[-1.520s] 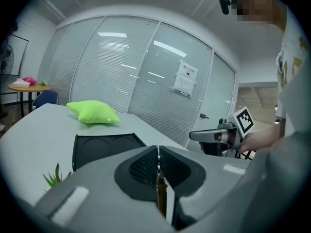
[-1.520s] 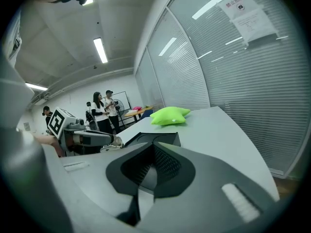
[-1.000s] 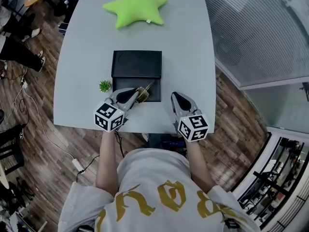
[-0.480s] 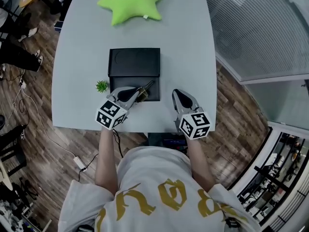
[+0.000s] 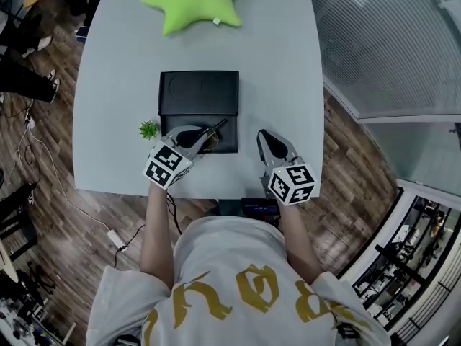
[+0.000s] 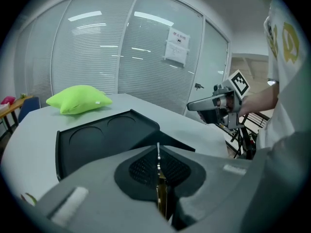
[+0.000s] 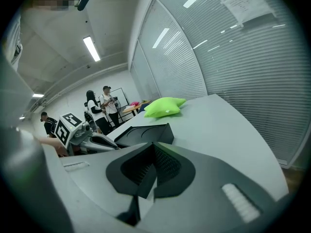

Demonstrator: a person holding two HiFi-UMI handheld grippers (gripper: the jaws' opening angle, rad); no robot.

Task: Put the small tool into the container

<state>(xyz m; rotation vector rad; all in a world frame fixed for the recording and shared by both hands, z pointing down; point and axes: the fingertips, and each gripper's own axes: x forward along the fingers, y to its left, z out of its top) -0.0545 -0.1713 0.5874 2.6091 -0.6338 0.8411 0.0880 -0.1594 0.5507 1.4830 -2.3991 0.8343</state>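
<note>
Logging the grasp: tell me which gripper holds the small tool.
The left gripper, jaws shut on the small tool; the right gripper is shut, empty.

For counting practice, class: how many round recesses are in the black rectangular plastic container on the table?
2. Both lie side by side in the flat panel of the black rectangular plastic container: one round recess on the left, the other on the right. None looks hidden.

Black container (image 5: 199, 96), lime-green star cushion (image 5: 193, 2), pale grey table (image 5: 281, 71).
</note>
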